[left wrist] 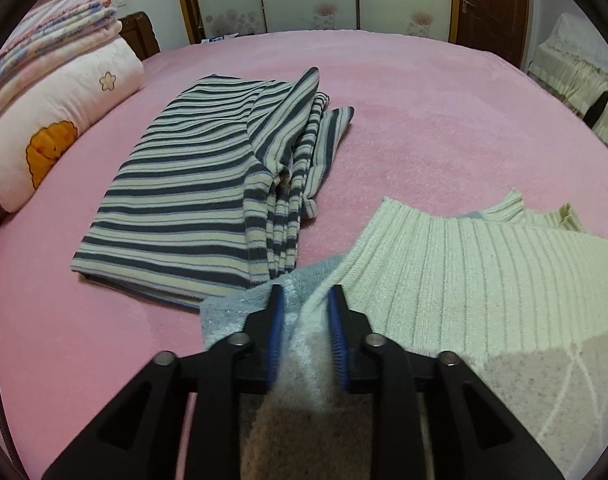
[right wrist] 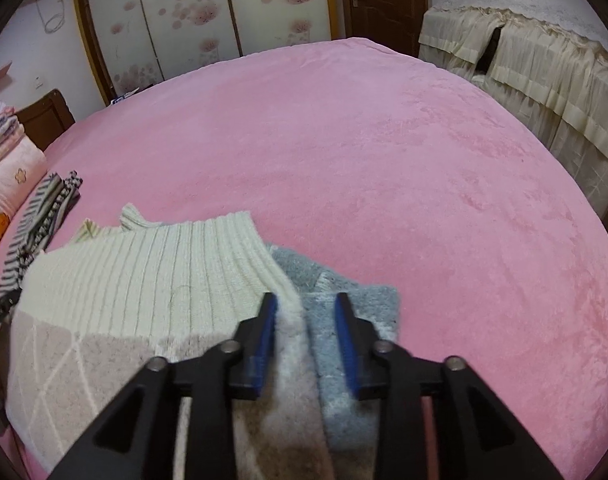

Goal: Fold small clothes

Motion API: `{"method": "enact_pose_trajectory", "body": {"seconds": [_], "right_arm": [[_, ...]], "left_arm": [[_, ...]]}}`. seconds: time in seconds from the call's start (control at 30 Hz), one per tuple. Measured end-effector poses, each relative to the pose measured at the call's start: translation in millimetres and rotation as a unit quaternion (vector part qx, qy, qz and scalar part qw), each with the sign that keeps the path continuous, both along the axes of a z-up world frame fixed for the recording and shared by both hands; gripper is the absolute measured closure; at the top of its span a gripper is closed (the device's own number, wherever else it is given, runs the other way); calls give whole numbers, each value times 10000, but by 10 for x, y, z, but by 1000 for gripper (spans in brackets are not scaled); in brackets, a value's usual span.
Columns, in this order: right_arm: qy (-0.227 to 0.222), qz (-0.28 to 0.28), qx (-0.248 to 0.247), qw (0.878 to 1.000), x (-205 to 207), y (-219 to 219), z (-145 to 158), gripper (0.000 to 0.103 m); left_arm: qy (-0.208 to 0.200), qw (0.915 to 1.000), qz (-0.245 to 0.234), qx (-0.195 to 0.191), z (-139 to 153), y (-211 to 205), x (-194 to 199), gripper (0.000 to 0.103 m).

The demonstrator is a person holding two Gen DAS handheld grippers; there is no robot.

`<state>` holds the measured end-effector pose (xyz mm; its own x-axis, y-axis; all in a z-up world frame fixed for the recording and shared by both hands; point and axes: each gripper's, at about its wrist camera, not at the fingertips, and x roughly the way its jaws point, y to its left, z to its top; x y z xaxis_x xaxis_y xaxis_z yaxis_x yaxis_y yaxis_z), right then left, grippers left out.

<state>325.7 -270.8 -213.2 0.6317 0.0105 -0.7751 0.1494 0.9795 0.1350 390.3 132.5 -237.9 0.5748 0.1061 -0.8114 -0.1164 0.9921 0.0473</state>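
A cream ribbed sweater (left wrist: 464,272) with beige and grey-blue fuzzy panels lies folded on the pink bed (left wrist: 424,100). My left gripper (left wrist: 306,300) stands over its left edge, jaws apart, with a fold of the fuzzy fabric lying between the blue pads (left wrist: 274,320). In the right wrist view the sweater (right wrist: 143,280) spreads to the left, and my right gripper (right wrist: 304,308) hovers over its right edge, also open, with cream and grey-blue fabric below the gap. A folded grey-and-cream striped garment (left wrist: 191,192) lies flat beyond the left gripper.
Stacked pink quilts and a pillow (left wrist: 63,120) lie along the bed's left side by the wooden headboard. A cream lace-covered piece of furniture (right wrist: 524,80) stands off the right edge. Flowered wardrobe doors (right wrist: 203,20) are behind. Bare pink bedspread (right wrist: 384,160) stretches ahead.
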Motion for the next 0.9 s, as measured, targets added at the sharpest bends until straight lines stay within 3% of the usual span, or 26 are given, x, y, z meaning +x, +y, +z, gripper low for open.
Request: {"method": "enact_pose_trajectory", "body": {"seconds": [0.03, 0.07, 0.1, 0.33, 0.43, 0.63, 0.9], "right_arm": [[4, -13, 70, 10000, -11, -5, 25, 66], [2, -28, 157, 9999, -33, -22, 60, 66], [-6, -51, 236, 9997, -60, -43, 103, 66], [-193, -73, 413, 9989, -324, -54, 533, 65], [-209, -40, 389, 9990, -455, 28, 735, 57], [-320, 230, 230, 9990, -661, 313, 1088, 54], [-434, 728, 129, 9963, -871, 750, 1306, 53]], "left_arm": [[7, 10000, 2, -58, 24, 13, -14, 58], [14, 10000, 29, -86, 64, 32, -41, 41], [3, 9999, 67, -79, 105, 46, -68, 34], [-275, 9993, 51, -246, 591, 198, -333, 34], [-405, 9985, 38, -372, 854, 262, -481, 33], [-493, 9971, -10, -583, 1307, 308, -795, 25], [-594, 9947, -285, -791, 1566, 70, -1211, 21]]}}
